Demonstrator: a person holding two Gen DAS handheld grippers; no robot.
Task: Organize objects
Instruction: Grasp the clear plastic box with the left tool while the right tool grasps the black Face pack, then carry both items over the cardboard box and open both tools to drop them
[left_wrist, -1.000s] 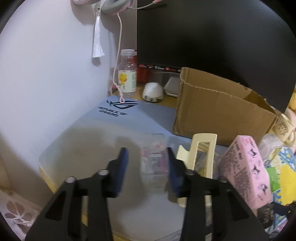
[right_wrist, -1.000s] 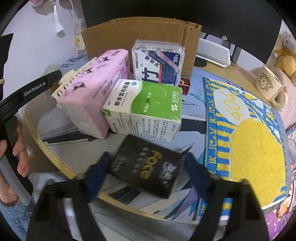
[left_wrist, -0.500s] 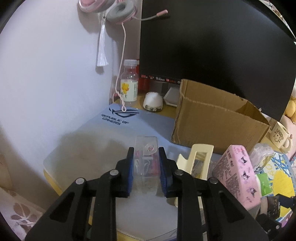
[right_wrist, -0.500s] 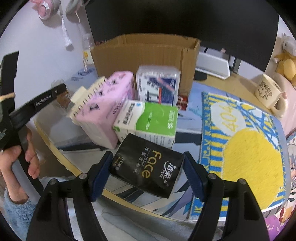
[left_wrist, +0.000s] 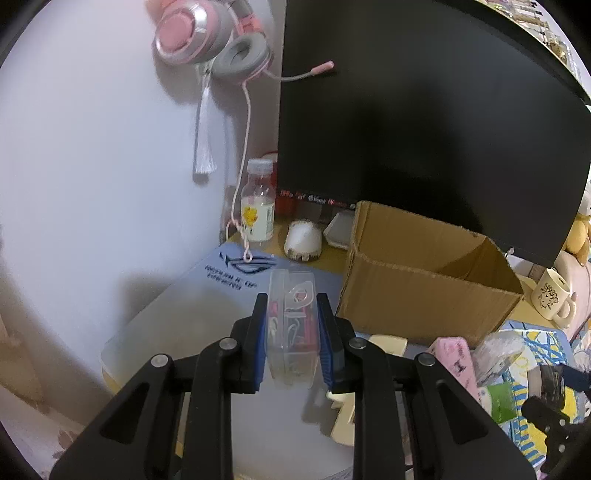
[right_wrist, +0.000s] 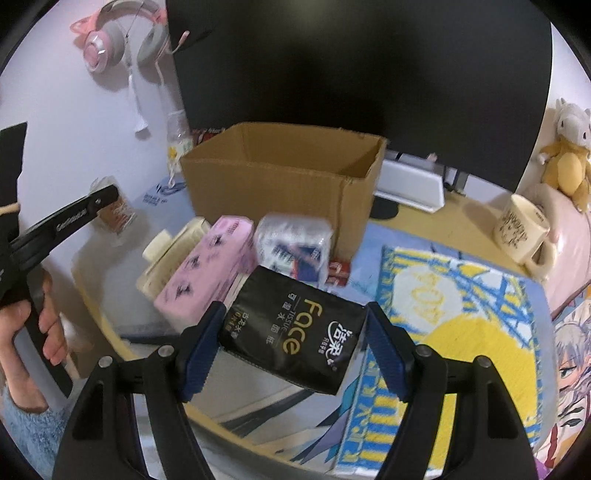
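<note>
Since 1 s ago both grippers closed & lifted: left gripper (left_wrist: 291, 341) fingers now clamp the clear case (left_wrist: 292, 325) above the worktop's left part; right gripper (right_wrist: 295, 350) holds the black tissue pack (right_wrist: 295, 328) over the front edge. Prob next: the cardboard box (right_wrist: 280, 184). Only right view shows box's bare inside walls; left view shows case contents.

light: dim, indoor | shadows: soft on wall | edges: fisheye-bent, dark corners | blur: slight motion
</note>
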